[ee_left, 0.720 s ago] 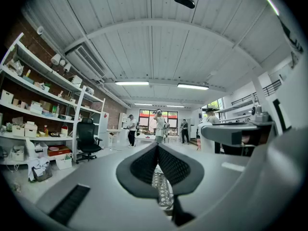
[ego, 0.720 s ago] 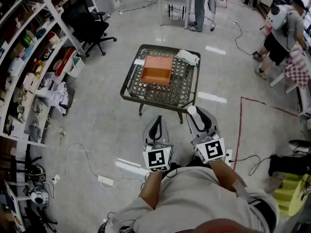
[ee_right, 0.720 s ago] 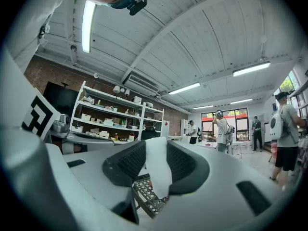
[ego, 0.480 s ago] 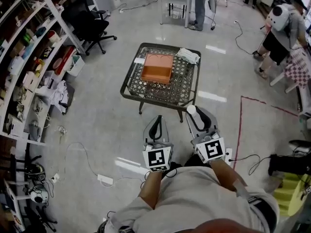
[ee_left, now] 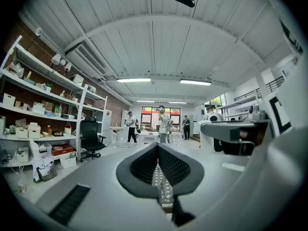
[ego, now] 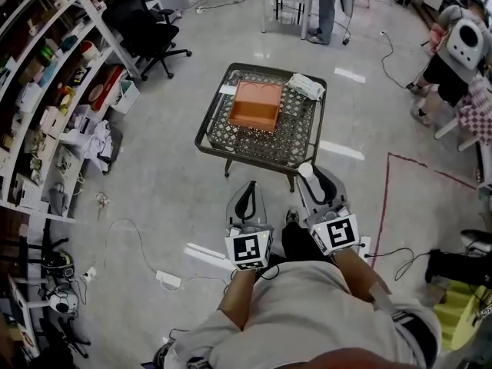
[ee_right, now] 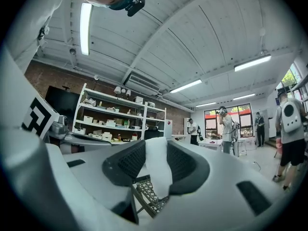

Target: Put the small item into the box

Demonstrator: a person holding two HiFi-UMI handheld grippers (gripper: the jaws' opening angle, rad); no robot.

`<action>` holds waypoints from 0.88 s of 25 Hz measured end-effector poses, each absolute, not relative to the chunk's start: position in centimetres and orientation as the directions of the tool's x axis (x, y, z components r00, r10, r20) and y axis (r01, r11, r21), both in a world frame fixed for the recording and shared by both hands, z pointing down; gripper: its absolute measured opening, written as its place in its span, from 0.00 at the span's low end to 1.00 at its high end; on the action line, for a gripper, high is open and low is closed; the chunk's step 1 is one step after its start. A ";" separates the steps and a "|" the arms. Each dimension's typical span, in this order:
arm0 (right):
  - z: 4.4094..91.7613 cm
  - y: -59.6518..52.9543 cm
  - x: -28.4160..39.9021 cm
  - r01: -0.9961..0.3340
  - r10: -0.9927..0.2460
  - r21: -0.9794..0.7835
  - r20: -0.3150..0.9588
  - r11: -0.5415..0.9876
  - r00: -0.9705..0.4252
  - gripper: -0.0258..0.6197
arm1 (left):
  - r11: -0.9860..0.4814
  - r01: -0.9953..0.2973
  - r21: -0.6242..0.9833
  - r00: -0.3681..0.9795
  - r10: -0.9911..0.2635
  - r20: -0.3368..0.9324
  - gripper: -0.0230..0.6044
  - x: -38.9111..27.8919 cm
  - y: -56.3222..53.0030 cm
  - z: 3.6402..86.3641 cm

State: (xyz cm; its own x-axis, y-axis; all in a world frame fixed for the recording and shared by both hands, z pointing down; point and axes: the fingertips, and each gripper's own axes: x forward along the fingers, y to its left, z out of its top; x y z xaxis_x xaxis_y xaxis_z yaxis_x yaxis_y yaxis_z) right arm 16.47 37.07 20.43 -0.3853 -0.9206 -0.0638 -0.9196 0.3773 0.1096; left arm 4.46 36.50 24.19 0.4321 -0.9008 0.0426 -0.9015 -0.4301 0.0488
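Right gripper (ee_right: 156,149) clamps a white item (ee_right: 159,177), seen best in its own view; left gripper (ee_left: 158,147) is closed. Head view alone shows the box (ego: 257,106).

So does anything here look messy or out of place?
Mostly the floor: a crumpled white heap lies beside the shelves, and a power strip lies loose in the open. The orange box sits neatly on the mesh table.

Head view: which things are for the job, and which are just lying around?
For the job: small white item in the right gripper; orange box on the mesh table.
Just lying about: crumpled white bundle; black chair; power strip.
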 end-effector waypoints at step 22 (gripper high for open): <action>19.9 18.9 21.0 -0.877 -0.874 0.044 -0.073 0.479 -0.481 0.24 | -0.400 -0.916 -0.024 0.395 -0.913 0.101 0.05 9.7 19.2 23.1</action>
